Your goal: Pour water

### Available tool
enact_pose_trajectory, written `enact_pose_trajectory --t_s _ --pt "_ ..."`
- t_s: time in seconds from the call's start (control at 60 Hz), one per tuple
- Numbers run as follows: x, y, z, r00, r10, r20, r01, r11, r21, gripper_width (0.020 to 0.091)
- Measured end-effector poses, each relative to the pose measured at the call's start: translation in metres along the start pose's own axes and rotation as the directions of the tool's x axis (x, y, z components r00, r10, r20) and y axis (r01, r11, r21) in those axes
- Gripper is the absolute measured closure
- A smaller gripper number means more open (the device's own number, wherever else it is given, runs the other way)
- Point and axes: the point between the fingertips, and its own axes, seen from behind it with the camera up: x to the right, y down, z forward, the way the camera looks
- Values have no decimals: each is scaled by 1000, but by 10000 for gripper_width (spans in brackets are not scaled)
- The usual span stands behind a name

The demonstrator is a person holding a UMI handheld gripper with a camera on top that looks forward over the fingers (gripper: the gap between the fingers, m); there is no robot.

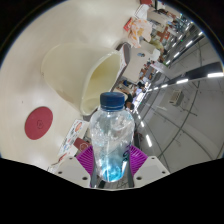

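Note:
A clear plastic water bottle (111, 140) with a blue cap (113, 101) stands upright between my fingers in the gripper view. My gripper (111, 162) is shut on it, both purple pads (89, 158) pressing against its sides. The view is strongly tilted and the bottle is lifted off any surface. A cream-coloured cup or container (96, 80) lies just beyond the bottle's cap, its open mouth facing the bottle. Water inside the bottle cannot be made out.
A pale tabletop (40, 70) fills the space beyond, with a red round mark (38, 122) on it. Cluttered shelves and boxes (150, 45) run along the far side, and ceiling lights (190, 85) show past them.

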Motion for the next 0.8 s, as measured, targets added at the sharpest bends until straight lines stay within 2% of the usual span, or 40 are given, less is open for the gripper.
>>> enact_pose_trajectory --t_s 0.117,0.217,0.333,0.417,0.5,0.583,0.8 --pt "2 2 -3 996 82 19 -82 997 8 682" --pt "7 9 -12 914 397 87 -399 917 0 681" --pt "25 15 -24 582 791 189 -804 594 -13 682" --pt "23 20 -29 272 933 236 -951 298 -82 680" --pt "7 21 -27 -22 964 263 -985 25 -172 683" --pt "-21 9 -22 -239 934 264 -952 -172 -252 683" --pt "-85 -33 -20 -468 845 258 -858 -365 -361 684"
